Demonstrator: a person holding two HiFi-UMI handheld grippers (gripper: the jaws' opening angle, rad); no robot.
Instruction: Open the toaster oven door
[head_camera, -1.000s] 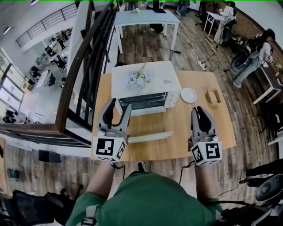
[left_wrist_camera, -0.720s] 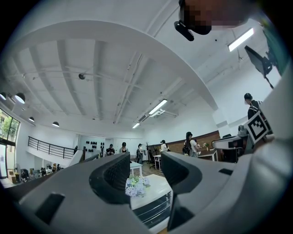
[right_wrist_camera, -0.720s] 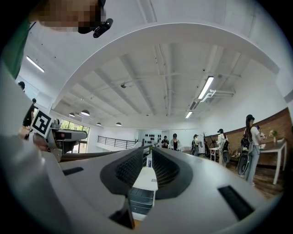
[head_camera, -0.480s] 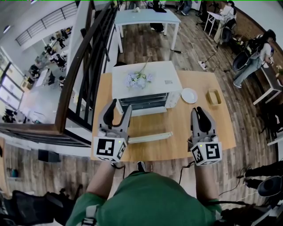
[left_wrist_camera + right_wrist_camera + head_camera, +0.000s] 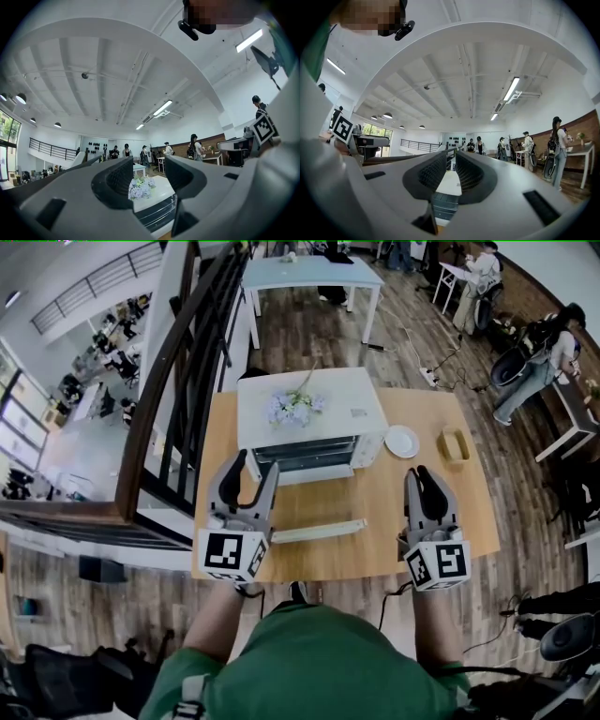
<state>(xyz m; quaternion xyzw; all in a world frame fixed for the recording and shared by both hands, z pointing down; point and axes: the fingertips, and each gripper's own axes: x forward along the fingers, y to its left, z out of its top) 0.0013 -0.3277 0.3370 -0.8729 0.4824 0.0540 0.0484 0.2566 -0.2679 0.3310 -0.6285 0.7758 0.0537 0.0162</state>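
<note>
The white toaster oven (image 5: 352,423) stands at the back of the wooden table (image 5: 412,521), its dark front with racks facing me. A white bar (image 5: 319,531) lies level before it, apparently the handle edge of its glass door folded down. My left gripper (image 5: 254,465) hovers just left of the oven front, jaws wide apart and empty; the oven (image 5: 157,208) shows between them in the left gripper view. My right gripper (image 5: 420,474) hangs over the table to the right of the oven. Its jaws stand a narrow gap apart with nothing in it, and the oven (image 5: 443,201) shows through that gap.
A bunch of pale flowers (image 5: 292,409) lies on the oven top. A white plate (image 5: 400,442) and a small wooden box (image 5: 453,446) sit right of the oven. A dark railing (image 5: 178,399) runs along the table's left side. People stand far right.
</note>
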